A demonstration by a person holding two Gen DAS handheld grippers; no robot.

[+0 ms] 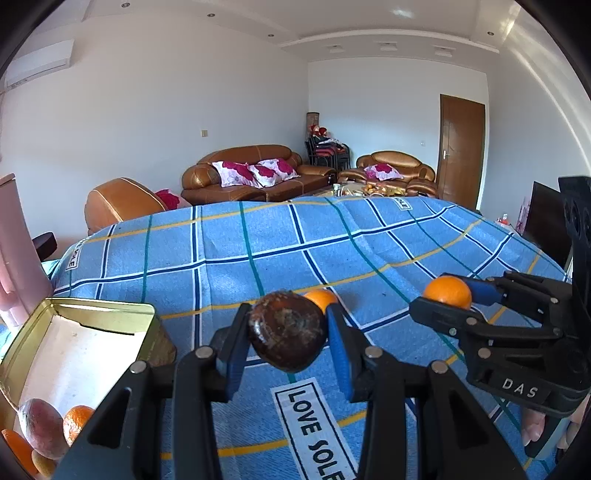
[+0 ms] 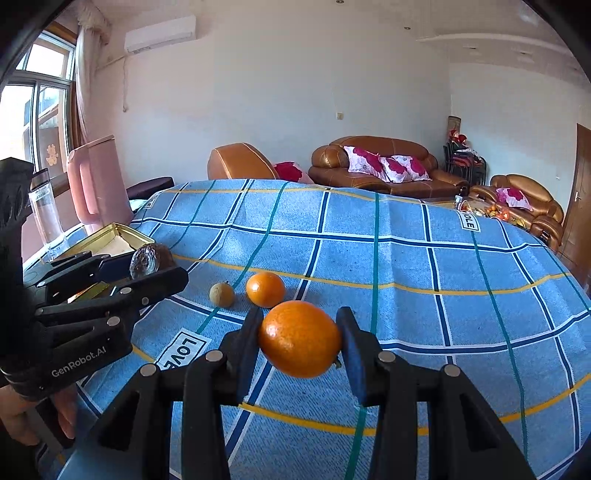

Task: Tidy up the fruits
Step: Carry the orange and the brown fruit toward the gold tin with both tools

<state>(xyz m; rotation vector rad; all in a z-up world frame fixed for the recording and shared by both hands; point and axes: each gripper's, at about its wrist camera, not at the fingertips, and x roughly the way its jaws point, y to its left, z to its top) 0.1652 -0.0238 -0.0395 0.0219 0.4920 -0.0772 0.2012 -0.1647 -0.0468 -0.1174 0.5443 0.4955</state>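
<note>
A blue checked cloth (image 2: 369, 258) with "LOVE SOLE" labels covers the worktop. At the left of the frame stand a pink jug (image 2: 98, 181) and a clear bottle (image 2: 44, 210). In the upper right are brown leather sofas (image 2: 384, 164) with flowered cushions (image 2: 388, 164), and a brown door (image 1: 461, 147). An air conditioner (image 2: 160, 33) hangs in the upper left, near the window (image 2: 37, 110).

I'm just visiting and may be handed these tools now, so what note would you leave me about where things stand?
Left hand-held gripper: shut on a dark brown fruit, lifted off the cloth near the gold tin.
Right hand-held gripper: shut on an orange, also lifted.
Done: the tin already holds several fruits, including a reddish fruit and a small orange.
Left: put both held fruits in the tin, then fetch the loose orange and the small tan fruit still on the blue checked cloth.
</note>
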